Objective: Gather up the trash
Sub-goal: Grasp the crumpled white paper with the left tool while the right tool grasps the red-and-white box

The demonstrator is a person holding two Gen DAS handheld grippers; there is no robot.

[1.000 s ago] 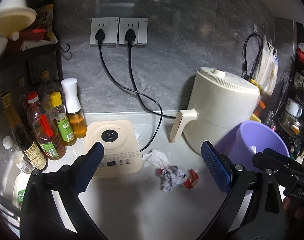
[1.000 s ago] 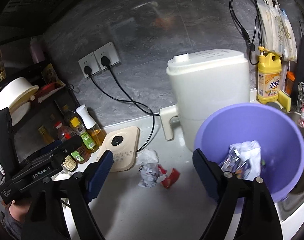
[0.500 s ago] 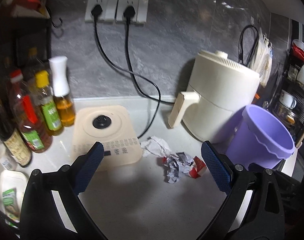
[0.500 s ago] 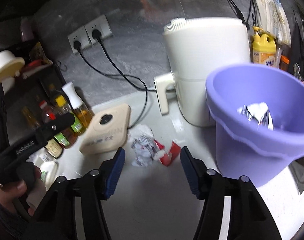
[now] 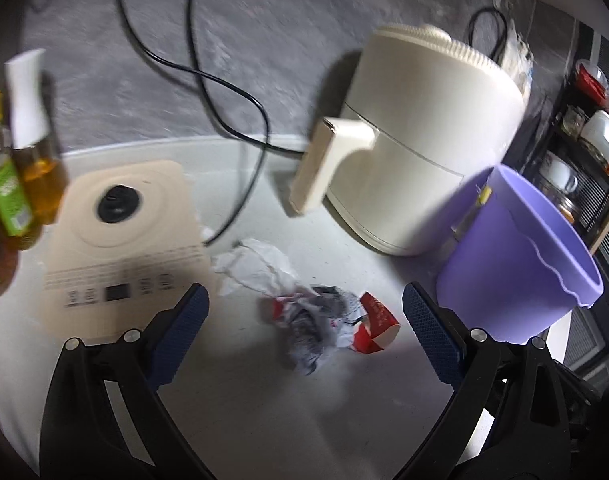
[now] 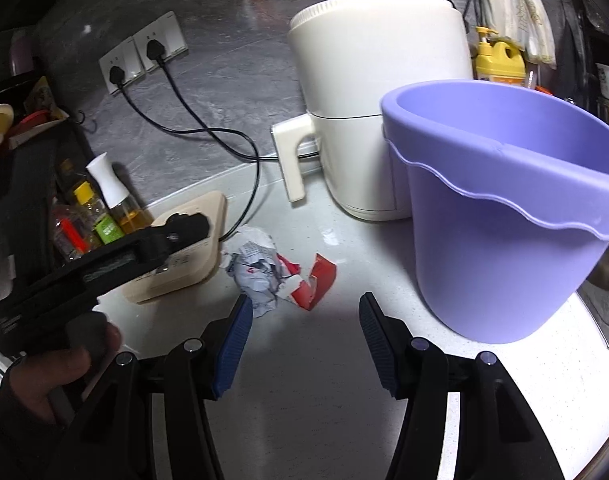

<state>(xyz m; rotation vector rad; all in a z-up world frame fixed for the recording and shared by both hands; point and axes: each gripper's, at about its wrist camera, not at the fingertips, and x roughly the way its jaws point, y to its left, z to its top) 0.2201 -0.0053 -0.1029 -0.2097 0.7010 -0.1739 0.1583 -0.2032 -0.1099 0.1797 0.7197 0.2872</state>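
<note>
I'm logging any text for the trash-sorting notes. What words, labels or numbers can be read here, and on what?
None can be read.
Red wrapper: white print, too blurred.
Crumpled paper: small print, illegible.
Beige appliance: panel markings, blurred.
Green bottle label: too small.
Yellow detergent bottle: label illegible.

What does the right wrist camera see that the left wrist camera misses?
Only the right view shows the wall sockets, the yellow soap bottle and the left tool from outside. Only the left view shows the shelf of dishes. Both show the crumpled trash, purple bin and white appliance.
</note>
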